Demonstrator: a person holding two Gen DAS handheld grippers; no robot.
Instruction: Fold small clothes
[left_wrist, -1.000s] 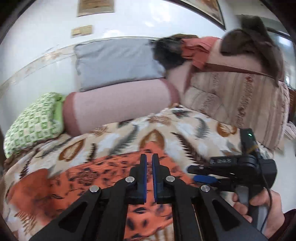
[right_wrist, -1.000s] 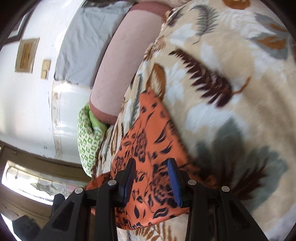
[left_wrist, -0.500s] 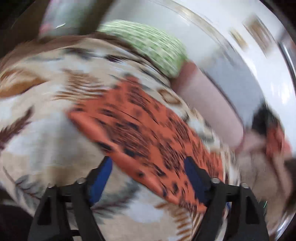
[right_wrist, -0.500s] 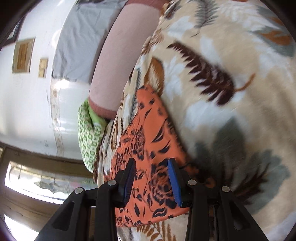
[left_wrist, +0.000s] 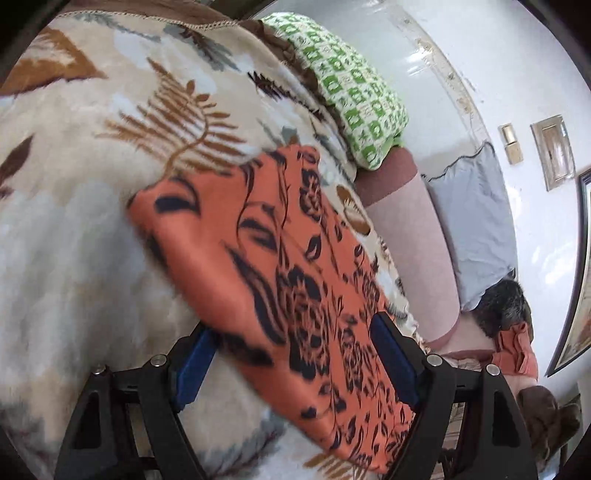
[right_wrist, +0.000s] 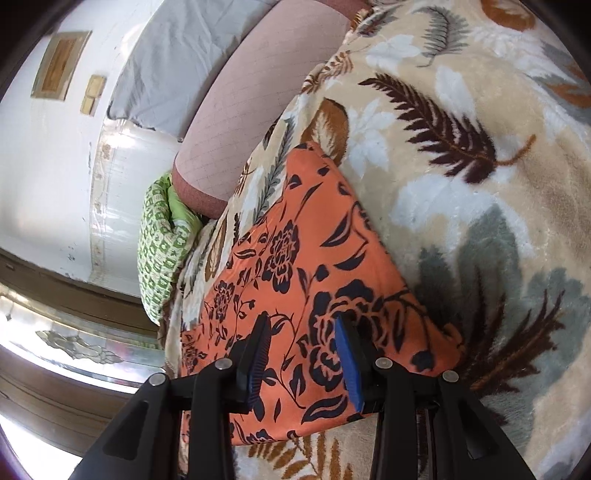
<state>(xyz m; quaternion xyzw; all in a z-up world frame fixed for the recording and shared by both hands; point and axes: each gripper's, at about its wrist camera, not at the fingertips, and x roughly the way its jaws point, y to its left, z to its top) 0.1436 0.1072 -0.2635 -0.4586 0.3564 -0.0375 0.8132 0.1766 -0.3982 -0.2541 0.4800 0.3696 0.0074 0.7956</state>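
Observation:
An orange cloth with a black floral print (left_wrist: 280, 266) lies flat on a cream leaf-patterned blanket (left_wrist: 74, 221); it also shows in the right wrist view (right_wrist: 310, 280). My left gripper (left_wrist: 291, 354) is open wide, its blue pads on either side of the cloth's near edge, just above it. My right gripper (right_wrist: 304, 354) is open over the cloth's other near edge, with cloth between the jaws and not pinched.
A pink bolster (left_wrist: 410, 251), a grey pillow (left_wrist: 472, 221) and a green checked pillow (left_wrist: 354, 88) lie along the white wall. The same bolster (right_wrist: 266, 92) and green pillow (right_wrist: 159, 243) show in the right wrist view. Piled clothes (left_wrist: 513, 350) sit at the far end.
My left gripper opened from shut and swung round from facing the pillows to hovering over the cloth's left edge. My right gripper stayed over the cloth, shifting only slightly.

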